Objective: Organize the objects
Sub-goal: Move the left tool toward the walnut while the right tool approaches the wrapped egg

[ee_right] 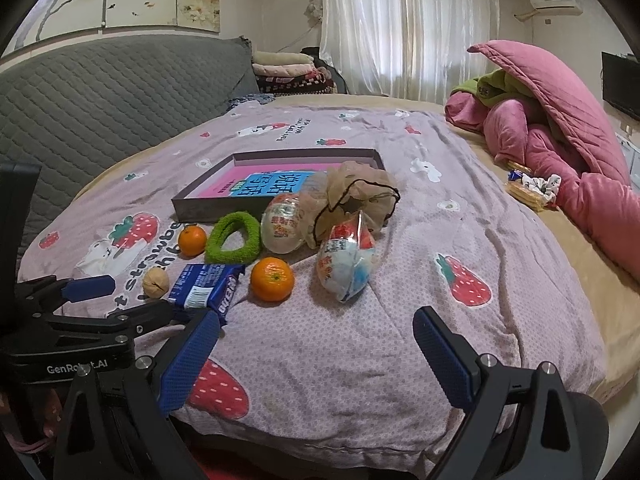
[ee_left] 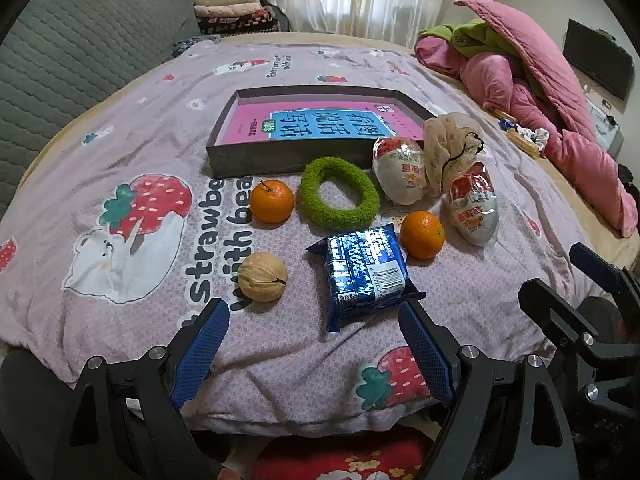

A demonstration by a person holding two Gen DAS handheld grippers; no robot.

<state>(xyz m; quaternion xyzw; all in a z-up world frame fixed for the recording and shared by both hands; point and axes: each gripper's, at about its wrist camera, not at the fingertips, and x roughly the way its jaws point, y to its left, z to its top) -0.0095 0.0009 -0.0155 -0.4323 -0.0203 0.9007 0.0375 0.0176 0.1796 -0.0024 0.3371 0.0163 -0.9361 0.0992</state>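
While both tools gape wide and empty above the bed (ee_left: 120,128), the left tool (ee_left: 314,344) faces the blue packet (ee_left: 364,272); the right tool (ee_right: 316,356) hangs alongside.

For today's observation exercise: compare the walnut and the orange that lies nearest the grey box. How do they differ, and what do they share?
Colour: the walnut is pale tan, the orange bright orange. Surface: the walnut shows a dark crack in its shell; the orange looks whole and carries a small stem on top. Place: the orange lies beside the green ring near the box; the walnut lies nearer the left gripper. Both are roundish, similar in size, resting loose on the bedspread.
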